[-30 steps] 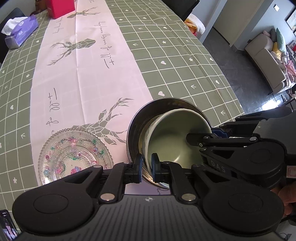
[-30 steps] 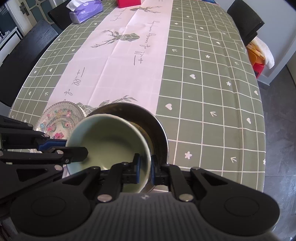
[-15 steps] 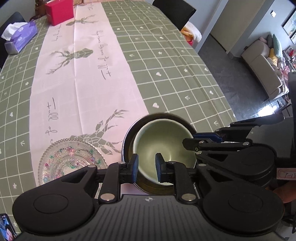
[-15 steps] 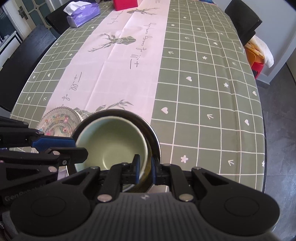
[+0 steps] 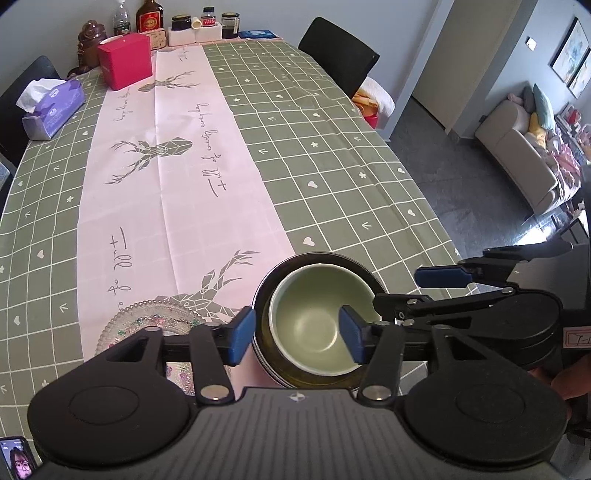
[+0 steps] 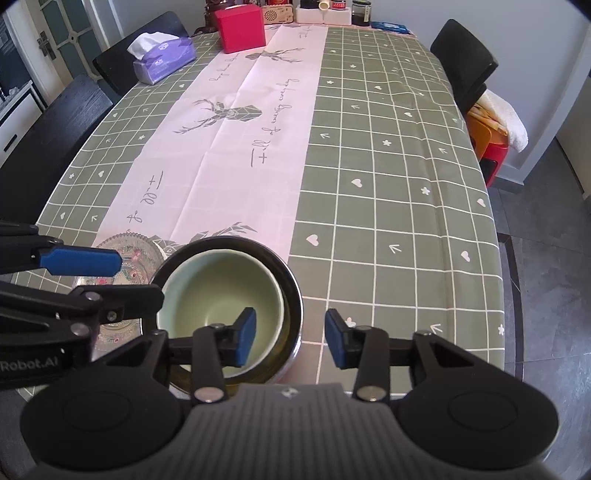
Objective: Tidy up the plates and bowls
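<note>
- The pale green bowl (image 5: 317,317) sits inside a dark metal bowl (image 5: 266,295) at the near end of the table (image 5: 332,155). It leans toward the right wall of the metal bowl.
- The left gripper (image 5: 297,334) hovers above the two nested bowls. Its jaws are opening and stand apart, one blue pad on each side of the near-left rims, and the pads do not press on anything.
- The right gripper (image 6: 290,341) hangs above the right rims of the same bowls. Its jaws are also opening, with the rims in the gap below them, and no pad seems to touch.
- A clear glass plate (image 6: 125,258) with small coloured flowers lies just beside the metal bowl, on its left, on the pink runner (image 6: 240,155).
- A red box (image 6: 242,27) and a purple tissue pack (image 6: 164,55) stand at the far end, well apart from the bowls.
</note>
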`<state>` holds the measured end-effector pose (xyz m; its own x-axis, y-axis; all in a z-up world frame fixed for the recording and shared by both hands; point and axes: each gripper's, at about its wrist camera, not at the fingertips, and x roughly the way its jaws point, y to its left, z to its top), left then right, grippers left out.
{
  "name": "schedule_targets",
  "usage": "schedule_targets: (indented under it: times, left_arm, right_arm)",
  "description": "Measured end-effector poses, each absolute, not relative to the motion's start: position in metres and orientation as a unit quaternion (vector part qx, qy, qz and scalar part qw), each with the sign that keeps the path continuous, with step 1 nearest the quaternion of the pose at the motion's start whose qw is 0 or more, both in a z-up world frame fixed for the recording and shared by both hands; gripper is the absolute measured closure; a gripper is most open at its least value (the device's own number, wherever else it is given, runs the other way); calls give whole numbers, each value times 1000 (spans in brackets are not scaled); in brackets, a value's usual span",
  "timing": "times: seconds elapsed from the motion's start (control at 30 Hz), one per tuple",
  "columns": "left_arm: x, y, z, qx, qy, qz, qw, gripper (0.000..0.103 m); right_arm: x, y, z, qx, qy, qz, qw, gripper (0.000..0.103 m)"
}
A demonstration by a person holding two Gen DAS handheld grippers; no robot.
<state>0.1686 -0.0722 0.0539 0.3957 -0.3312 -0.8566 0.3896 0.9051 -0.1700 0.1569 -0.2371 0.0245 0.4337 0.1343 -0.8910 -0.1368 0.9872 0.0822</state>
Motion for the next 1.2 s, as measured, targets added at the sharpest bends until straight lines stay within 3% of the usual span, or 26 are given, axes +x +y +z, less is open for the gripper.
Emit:
schedule_targets:
  times: [0.2,0.77,1.2]
  left_arm:
    - [165,-55,44,-5,509,-214,834,31]
    - [185,-16,-30,-151,539,-194,805,30]
    - [196,-28,-57,-165,566,-200,783,34]
  right_arm:
    - [143,-249,24,35,517,74,852,43]
    - [149,-276,-36,207,551,56,807,42]
    - [172,-276,-70,242,583,70,773,43]
